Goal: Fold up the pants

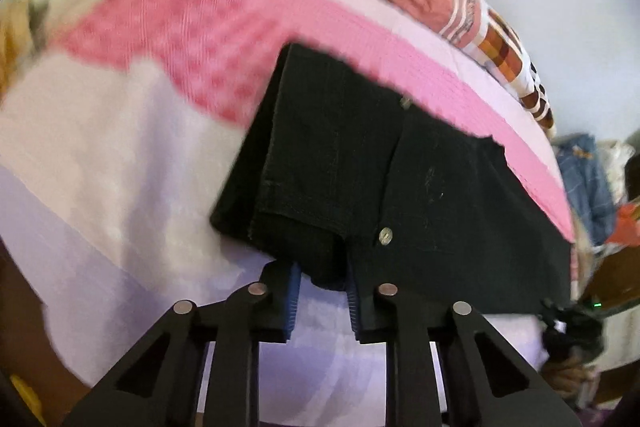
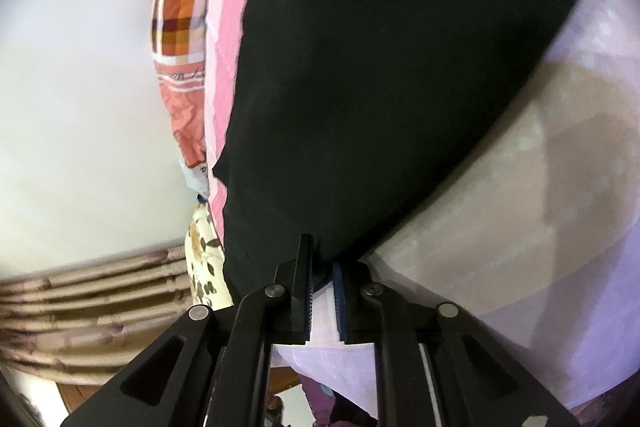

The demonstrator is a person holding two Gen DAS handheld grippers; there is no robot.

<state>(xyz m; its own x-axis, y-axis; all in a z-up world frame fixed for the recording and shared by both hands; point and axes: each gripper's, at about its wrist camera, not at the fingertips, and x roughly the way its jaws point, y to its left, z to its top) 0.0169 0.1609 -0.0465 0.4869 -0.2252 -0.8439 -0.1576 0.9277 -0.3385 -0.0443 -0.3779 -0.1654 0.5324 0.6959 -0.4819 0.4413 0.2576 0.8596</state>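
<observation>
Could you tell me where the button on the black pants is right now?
In the left wrist view, the button sits low on the black pants, just above the left gripper.

Black left claw (image 1: 320, 291), blue ribbed pads (image 1: 293, 301), silver rivets (image 1: 185, 306)

No legible text or labels

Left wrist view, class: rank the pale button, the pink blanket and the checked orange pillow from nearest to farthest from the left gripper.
From the left gripper:
1. Pale button, on the black pants just above the fingers.
2. Pink blanket, beyond the pants, across the middle.
3. Checked orange pillow, at the bed's far edge, upper right.
</observation>
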